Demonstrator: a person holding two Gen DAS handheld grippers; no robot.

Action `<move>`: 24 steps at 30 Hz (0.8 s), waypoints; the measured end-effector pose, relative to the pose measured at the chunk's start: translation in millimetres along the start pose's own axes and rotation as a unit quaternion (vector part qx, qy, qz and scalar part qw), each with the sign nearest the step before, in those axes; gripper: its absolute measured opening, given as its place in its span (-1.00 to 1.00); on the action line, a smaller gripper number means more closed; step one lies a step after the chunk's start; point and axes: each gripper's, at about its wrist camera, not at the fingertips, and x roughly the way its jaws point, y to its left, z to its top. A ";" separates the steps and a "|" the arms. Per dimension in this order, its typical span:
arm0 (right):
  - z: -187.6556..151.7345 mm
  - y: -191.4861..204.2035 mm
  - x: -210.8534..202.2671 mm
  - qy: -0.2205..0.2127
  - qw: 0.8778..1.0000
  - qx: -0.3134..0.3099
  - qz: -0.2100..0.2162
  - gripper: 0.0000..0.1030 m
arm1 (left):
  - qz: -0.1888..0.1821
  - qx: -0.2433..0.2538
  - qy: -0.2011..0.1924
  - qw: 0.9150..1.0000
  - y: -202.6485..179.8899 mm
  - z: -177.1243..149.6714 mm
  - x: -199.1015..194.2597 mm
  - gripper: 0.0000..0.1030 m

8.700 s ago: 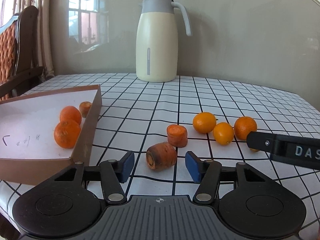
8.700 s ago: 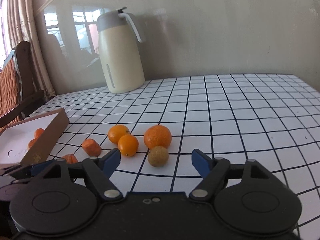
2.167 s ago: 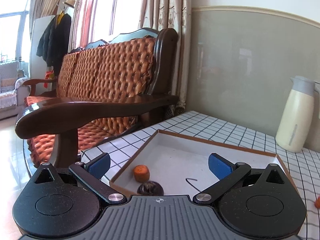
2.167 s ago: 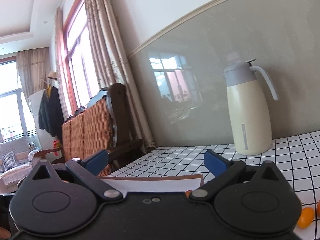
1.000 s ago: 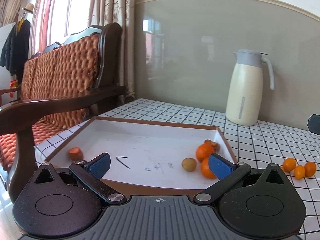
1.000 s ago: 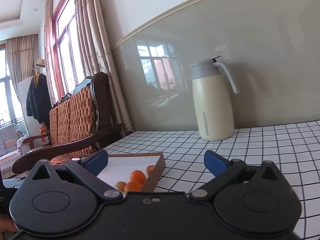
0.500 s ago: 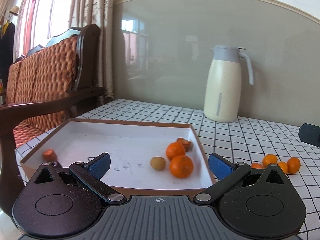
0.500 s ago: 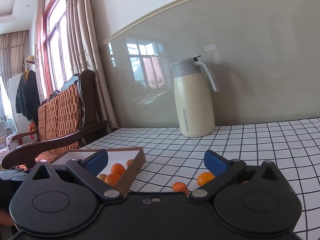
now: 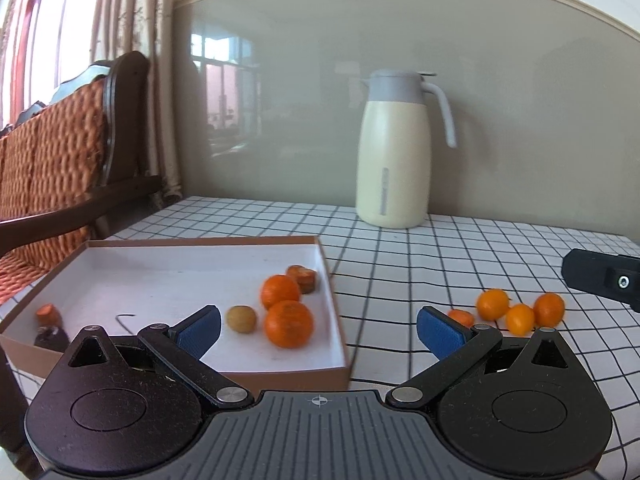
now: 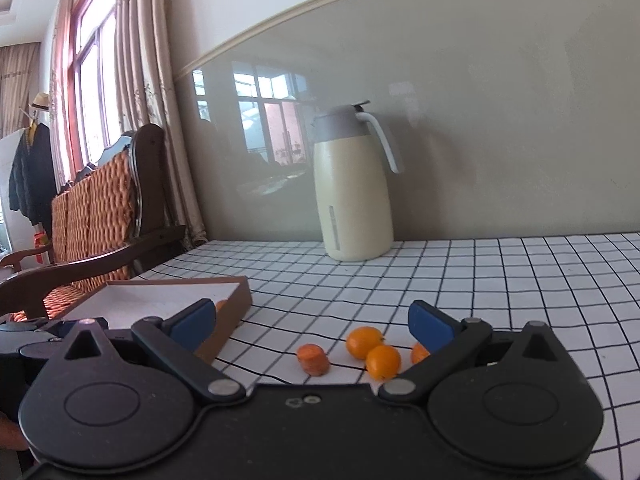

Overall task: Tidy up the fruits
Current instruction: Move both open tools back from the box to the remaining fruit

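A shallow brown cardboard box [image 9: 332, 292] with a white floor sits on the checked table at the left. In it lie two oranges [image 9: 288, 323], a small tan fruit [image 9: 241, 319], a cut carrot piece [image 9: 303, 278] and, at its near left corner, another carrot piece [image 9: 47, 313] and a dark one [image 9: 51, 338]. On the cloth to the right lie three small oranges [image 9: 519, 319] and a carrot chunk [image 9: 460, 316]; they also show in the right wrist view [image 10: 382, 360]. My left gripper [image 9: 319, 332] is open and empty above the box's near edge. My right gripper [image 10: 312, 326] is open and empty above the loose fruit.
A cream thermos jug [image 9: 394, 152] stands at the back of the table against the grey wall. A wooden armchair with orange cushions [image 9: 52, 160] stands off the table's left edge. The right gripper's black finger [image 9: 600, 276] reaches into the left wrist view.
Both grippers have swung rightwards from the box's left end, so the loose oranges and the carrot chunk on the cloth have come into view. Both jaws stay open and empty.
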 end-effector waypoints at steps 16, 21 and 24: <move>-6.5 -34.9 -4.0 0.025 0.998 0.027 -0.058 0.88 | -0.036 0.029 0.007 0.999 -44.5 -4.7 7.7 1.00; -8.4 -41.0 -2.1 0.028 0.997 0.029 -0.071 0.88 | -0.042 0.038 0.008 0.998 -54.0 -6.6 10.6 1.00; -9.2 -43.3 -1.5 0.028 0.996 0.024 -0.079 0.88 | -0.046 0.040 0.010 0.998 -58.6 -6.5 12.9 1.00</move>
